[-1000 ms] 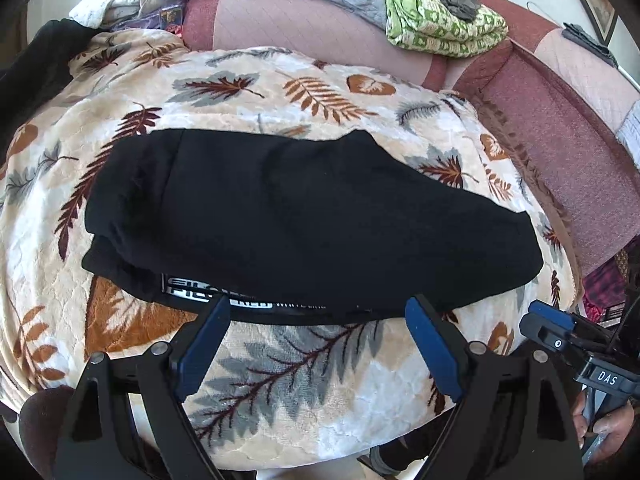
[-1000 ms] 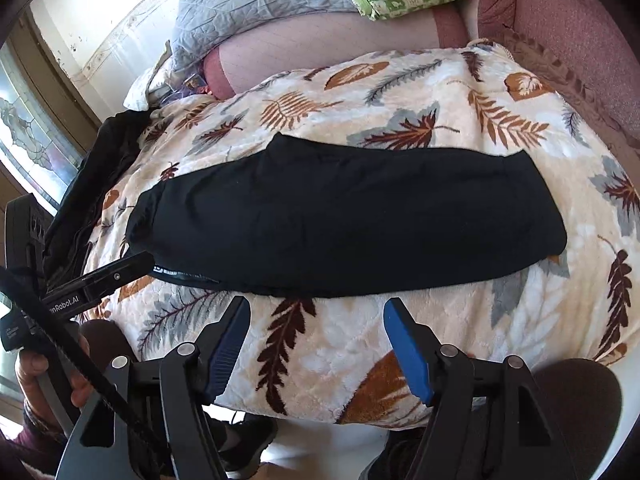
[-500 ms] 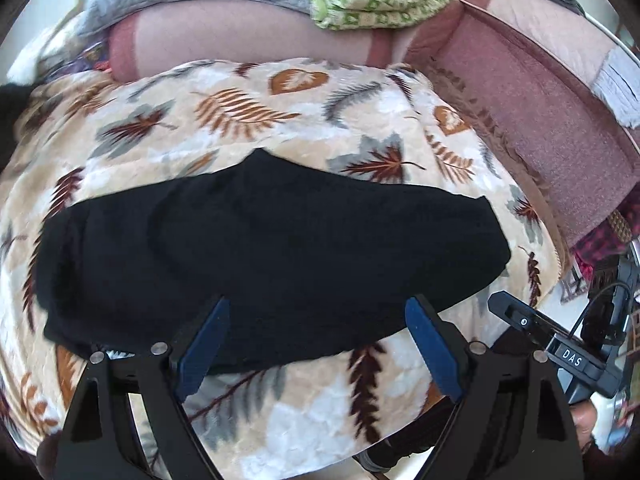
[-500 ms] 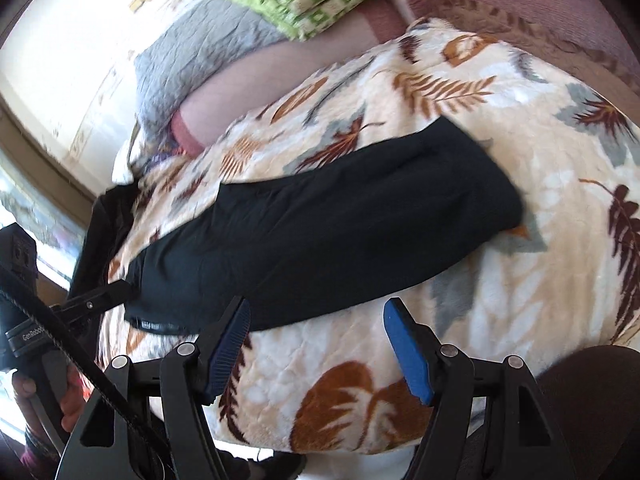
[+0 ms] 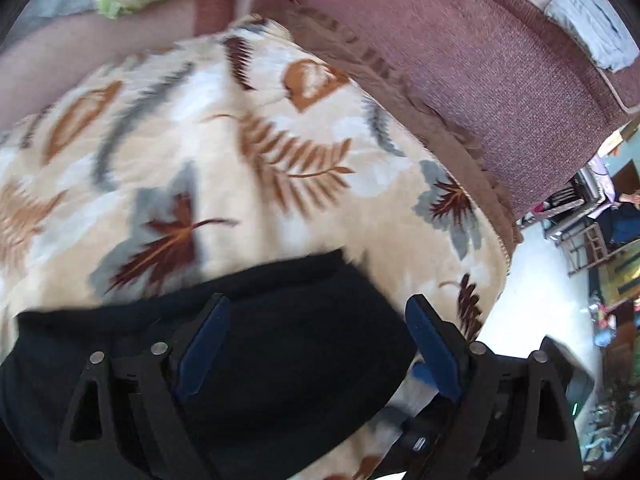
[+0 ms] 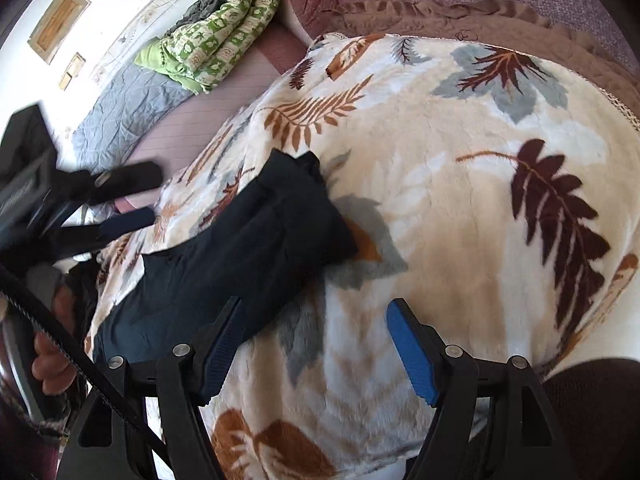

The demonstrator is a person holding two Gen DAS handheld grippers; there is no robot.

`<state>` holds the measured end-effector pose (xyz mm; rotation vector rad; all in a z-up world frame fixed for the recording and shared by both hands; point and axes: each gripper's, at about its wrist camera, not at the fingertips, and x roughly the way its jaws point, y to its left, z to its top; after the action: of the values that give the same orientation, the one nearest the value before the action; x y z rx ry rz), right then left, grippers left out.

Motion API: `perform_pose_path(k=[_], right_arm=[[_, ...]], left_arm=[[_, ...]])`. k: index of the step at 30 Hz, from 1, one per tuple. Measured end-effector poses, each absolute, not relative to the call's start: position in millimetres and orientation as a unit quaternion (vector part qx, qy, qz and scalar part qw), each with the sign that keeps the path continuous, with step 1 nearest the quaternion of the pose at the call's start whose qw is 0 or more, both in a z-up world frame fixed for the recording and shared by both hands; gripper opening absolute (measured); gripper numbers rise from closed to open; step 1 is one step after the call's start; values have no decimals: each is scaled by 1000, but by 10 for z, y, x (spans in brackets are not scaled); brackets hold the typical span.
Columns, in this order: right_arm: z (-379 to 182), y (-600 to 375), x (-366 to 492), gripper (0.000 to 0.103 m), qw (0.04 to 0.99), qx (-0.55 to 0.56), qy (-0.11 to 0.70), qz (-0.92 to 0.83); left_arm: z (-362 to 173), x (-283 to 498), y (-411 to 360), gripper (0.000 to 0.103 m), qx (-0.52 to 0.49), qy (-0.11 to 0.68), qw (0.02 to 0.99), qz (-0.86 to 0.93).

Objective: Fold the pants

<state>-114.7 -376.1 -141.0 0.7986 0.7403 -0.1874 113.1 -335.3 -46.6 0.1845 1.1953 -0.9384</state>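
The black pants point(image 5: 280, 344) lie folded lengthwise on a cream blanket with a leaf print point(image 5: 248, 152). My left gripper point(image 5: 316, 336) is open, its blue pads above the leg end of the pants, which fills the gap between them. In the right wrist view the pants point(image 6: 248, 240) stretch from centre to lower left, leg end towards the middle of the blanket point(image 6: 460, 208). My right gripper point(image 6: 312, 340) is open and empty, above the blanket just right of the pants. The left gripper point(image 6: 120, 192) shows blurred at the far left of that view.
A maroon sofa back and arm point(image 5: 480, 52) run behind and to the right of the blanket. A folded green quilt point(image 6: 220, 32) and a grey quilt point(image 6: 124, 108) lie on the sofa back. The blanket's right edge point(image 5: 500, 248) drops to a pale floor with furniture beyond.
Both grippers have swung to the right along the pants towards the leg end. The left gripper has come down close over the pants. Both stay open.
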Motion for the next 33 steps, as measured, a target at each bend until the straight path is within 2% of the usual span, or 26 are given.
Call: perform_pose_path(k=[5,13,14,15,16,17,18,19,20,21,23,27,33], right_arm=[[-1376,-3763,-967,80,862,375,335,-62],[-1394,-3725,-776,81,867,369,332,-49],[-1391,-3735,-743,81,867,367,332,-50],[-1386,-3737,-708,81,868,363,334,-53],[-1383,-3742,-678,81,870,359,335,-56],[-1379,-3743,-636,81,871,355,334,-59],[-1381,-3749,-614,79,872,355,333,-61],[-1383,-3758,-589,68,872,357,330,-63],[-1379,-3772,-563,53,872,360,327,-61],[-1389,-3789,-526,27,868,367,330,-51],[-1410,-3817,-484,26,859,391,327,-33],[-1230,-3720,-453,25,873,371,316,-11],[-811,-3275,-217,24,896,312,313,40]], left_arm=[[-735,1267,-3931,88,139,555,690,-443],[-1089,1319,-4164,88,196,588,636,-459],[-1092,1268,-4180,85,213,580,634,-466],[-1089,1219,-4186,61,226,573,631,-472],[-1067,1182,-4181,45,244,561,634,-473],[-1052,1180,-4170,25,250,556,638,-471],[-1034,1207,-4142,12,238,561,632,-479],[-1002,1240,-4084,4,217,568,626,-488],[-976,1250,-4055,5,209,568,626,-492],[-934,1241,-4005,5,203,563,632,-493],[-844,1199,-3904,5,196,553,638,-499],[-630,1197,-3642,5,165,532,661,-502],[-294,1445,-2820,5,34,516,707,-482]])
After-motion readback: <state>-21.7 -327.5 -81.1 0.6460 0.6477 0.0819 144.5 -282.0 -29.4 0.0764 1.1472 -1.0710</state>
